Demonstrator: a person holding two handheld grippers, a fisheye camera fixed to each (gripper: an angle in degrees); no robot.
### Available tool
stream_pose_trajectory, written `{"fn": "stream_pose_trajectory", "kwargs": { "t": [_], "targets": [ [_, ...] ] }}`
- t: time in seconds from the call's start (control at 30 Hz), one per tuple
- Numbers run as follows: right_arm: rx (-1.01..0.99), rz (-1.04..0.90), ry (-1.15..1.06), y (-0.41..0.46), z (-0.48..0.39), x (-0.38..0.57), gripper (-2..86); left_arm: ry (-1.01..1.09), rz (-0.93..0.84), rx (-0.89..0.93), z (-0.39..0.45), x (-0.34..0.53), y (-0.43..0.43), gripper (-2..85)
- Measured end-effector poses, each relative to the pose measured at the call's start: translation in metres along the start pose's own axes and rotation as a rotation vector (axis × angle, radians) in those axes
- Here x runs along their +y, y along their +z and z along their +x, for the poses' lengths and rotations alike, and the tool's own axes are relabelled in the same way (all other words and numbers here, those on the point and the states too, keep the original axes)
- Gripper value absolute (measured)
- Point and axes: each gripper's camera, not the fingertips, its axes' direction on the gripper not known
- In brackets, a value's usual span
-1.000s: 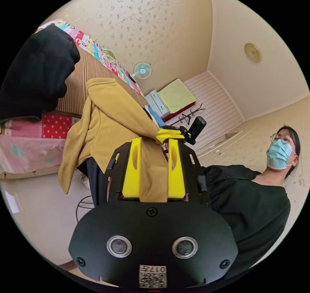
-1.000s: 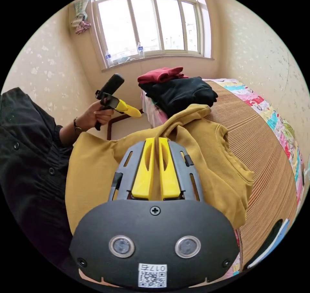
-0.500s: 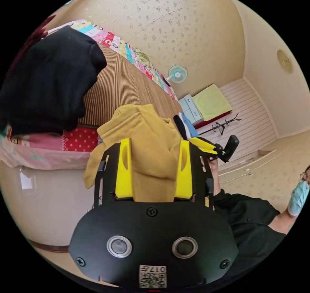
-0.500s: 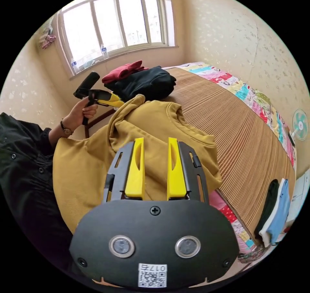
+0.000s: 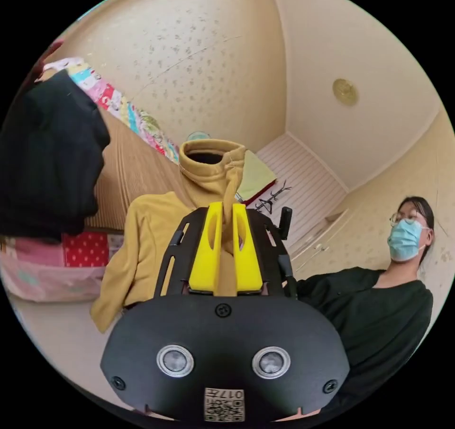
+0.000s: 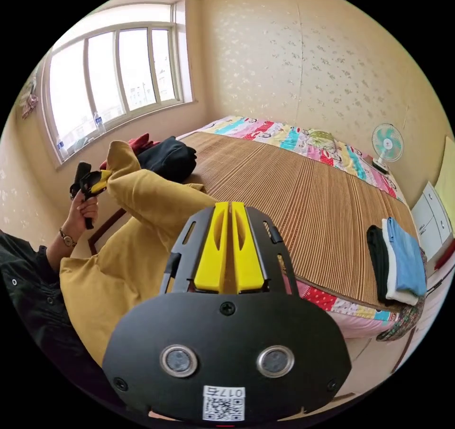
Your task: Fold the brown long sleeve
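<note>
Hanging beside the striped bed mat [image 6: 303, 197], brown long sleeve [image 5: 142, 239].

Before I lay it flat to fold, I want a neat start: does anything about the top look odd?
Yes. The top hangs bunched off the bed edge, and a cuff stands up, gathered where the left claw pinches it.

Bed [image 6: 303, 211] carries a brown ribbed mat [image 6: 284, 187] over most of its top; patchwork sheet [image 6: 284, 135] shows along the wall side and at the near edge. Dark folded clothes [image 6: 168, 156] with a red garment [image 6: 137, 142] sit at the window end. Stack of black, white and blue folded items [image 6: 398, 263] lies at the opposite corner. Mustard long sleeve [image 6: 142, 220] hangs at the near edge; contact with the bed cannot be told.
</note>
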Motion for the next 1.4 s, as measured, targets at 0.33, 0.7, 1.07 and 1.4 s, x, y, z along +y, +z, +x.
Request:
{"fn": "stream_pose_trajectory", "kwargs": {
  "t": [0.33,0.7,1.07,1.4],
  "targets": [
    [-0.094,-0.071,0.531,0.015,0.098,0.044,10.3,-0.240,0.023,-0.060,-0.083,-0.008,-0.061,15.5],
    [-0.018,-0.111,0.531,0.026,0.127,0.040,2.4,-0.233,-0.031,-0.011,-0.102,-0.041,-0.116,5.1],
    [-0.126,-0.047,0.594,0.035,0.136,0.054,3.2,-1.052,0.038,0.312,-0.298,0.056,-0.112,20.1],
    [-0.116,-0.055,0.545,0.031,0.133,0.054,2.0,-0.953,0.603,0.680,-0.301,0.066,-0.074,5.2]
  ]
}}
